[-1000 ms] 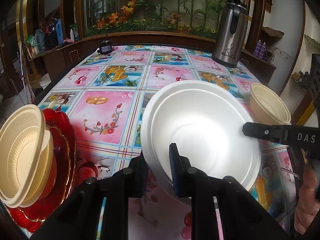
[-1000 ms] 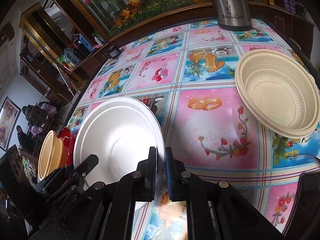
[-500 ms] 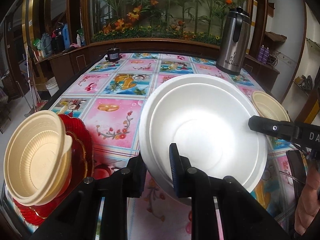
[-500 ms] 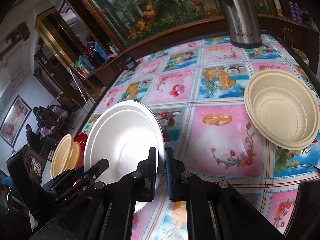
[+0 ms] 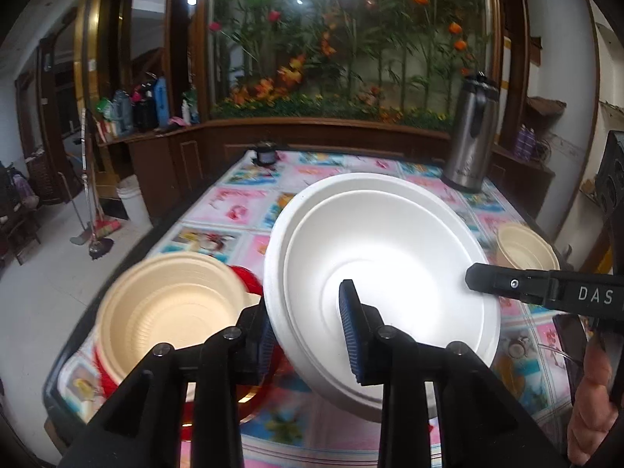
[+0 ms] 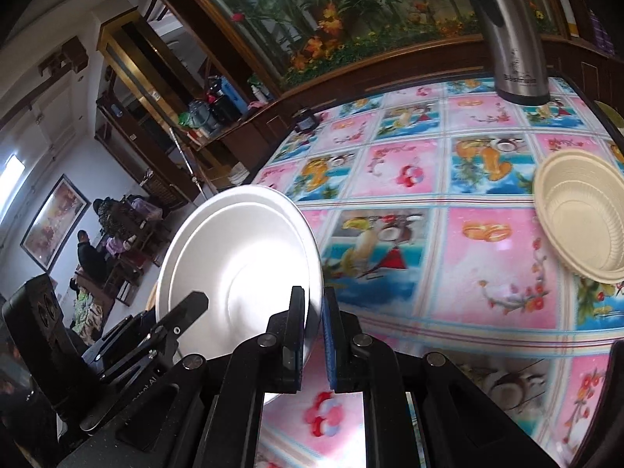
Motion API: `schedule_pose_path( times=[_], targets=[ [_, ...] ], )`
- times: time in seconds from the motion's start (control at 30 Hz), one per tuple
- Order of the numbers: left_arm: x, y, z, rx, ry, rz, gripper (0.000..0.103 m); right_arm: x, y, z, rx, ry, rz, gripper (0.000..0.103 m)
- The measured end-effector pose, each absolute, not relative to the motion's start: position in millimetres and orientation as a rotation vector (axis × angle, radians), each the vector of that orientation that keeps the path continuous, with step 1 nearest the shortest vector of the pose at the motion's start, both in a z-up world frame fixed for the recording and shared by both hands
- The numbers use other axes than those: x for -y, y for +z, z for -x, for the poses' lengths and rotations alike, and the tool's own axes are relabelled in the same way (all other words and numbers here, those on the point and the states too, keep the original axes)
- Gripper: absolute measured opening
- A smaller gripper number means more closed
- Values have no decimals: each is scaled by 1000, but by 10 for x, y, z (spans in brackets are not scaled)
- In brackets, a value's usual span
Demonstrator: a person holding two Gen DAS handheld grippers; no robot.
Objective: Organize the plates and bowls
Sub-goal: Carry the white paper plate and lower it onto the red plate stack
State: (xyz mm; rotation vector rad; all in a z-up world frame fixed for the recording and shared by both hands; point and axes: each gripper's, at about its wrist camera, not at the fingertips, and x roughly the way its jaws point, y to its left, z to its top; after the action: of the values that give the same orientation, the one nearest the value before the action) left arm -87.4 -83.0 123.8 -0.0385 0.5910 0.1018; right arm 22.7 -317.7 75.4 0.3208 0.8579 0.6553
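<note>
Two stacked white foam plates (image 5: 382, 265) hang tilted above the patterned table (image 6: 409, 179). My right gripper (image 6: 314, 335) is shut on their right rim; its finger (image 5: 507, 284) shows over the plates in the left wrist view. My left gripper (image 5: 308, 331) straddles the left rim, its jaws opening, with the rim between them and the inner pad (image 5: 351, 335) standing off the plate. In the right wrist view the white plates (image 6: 241, 265) have a left finger (image 6: 183, 312) over them. A cream bowl (image 5: 171, 312) rests on red plates (image 5: 245, 277) below left.
Another cream bowl (image 6: 581, 218) sits on the table at the right. A steel thermos (image 6: 514, 39) stands at the far right corner and a small dark jar (image 6: 306, 119) at the far left edge. A hand (image 5: 589, 401) holds the right gripper. People (image 6: 89, 249) sit in the room beyond.
Both grippers have risen with the white plates, which now hang higher above the table. The left jaws stand wider than before. The cream bowl on the red plates sits lower in view.
</note>
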Motion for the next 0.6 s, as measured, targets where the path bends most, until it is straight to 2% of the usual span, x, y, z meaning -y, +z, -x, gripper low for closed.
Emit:
schedule_pose_path(
  times=[0.27,0.6],
  targets=[
    [29,1484,1207,-534,217,143,30,2376,1058,-111,-884,762,-257,10],
    [-498,1244,1214,-587,252,243,30,1680,943,-161,-971,762,-175,10]
  ],
)
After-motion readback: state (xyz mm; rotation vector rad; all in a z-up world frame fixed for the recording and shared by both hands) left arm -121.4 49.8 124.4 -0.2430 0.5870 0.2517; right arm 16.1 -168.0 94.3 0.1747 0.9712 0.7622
